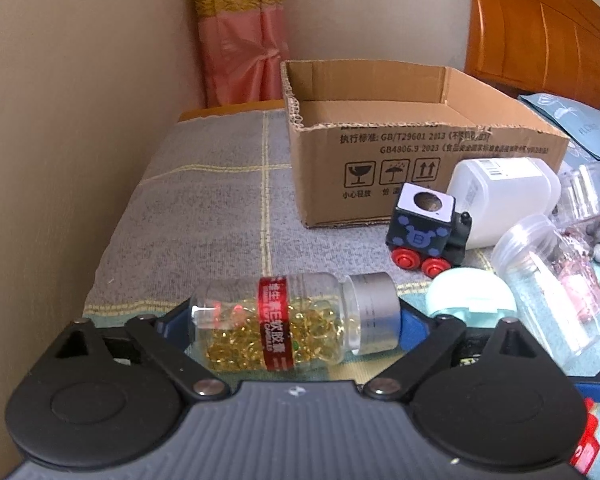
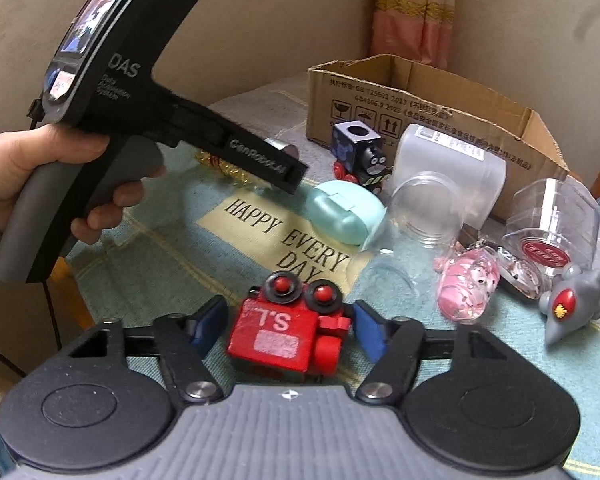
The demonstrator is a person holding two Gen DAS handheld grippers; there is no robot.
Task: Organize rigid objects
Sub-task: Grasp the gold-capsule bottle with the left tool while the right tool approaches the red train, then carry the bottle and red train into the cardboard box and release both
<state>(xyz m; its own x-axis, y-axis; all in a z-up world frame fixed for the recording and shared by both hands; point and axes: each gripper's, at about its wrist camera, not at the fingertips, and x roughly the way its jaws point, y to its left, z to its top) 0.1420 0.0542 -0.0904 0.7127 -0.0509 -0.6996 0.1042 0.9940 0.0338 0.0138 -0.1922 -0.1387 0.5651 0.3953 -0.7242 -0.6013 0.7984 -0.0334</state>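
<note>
My left gripper (image 1: 294, 320) is shut on a clear bottle of yellow capsules (image 1: 292, 322) with a red label and silver cap, held sideways between its blue pads above the cloth. An open cardboard box (image 1: 416, 148) stands ahead of it, and it also shows in the right wrist view (image 2: 428, 108). My right gripper (image 2: 290, 330) is open, its blue fingers either side of a red toy train (image 2: 290, 330) lying on the cloth, not touching it. The left gripper (image 2: 288, 172) shows in that view, held in a hand.
Near the box lie a black-and-blue toy train (image 1: 424, 228), a white jar (image 1: 500, 200), a mint case (image 1: 470, 294), clear plastic jars (image 1: 552, 280), a pink charm (image 2: 466, 284) and a grey toy (image 2: 574, 304). A wall runs along the left; a wooden headboard (image 1: 540, 28) is behind.
</note>
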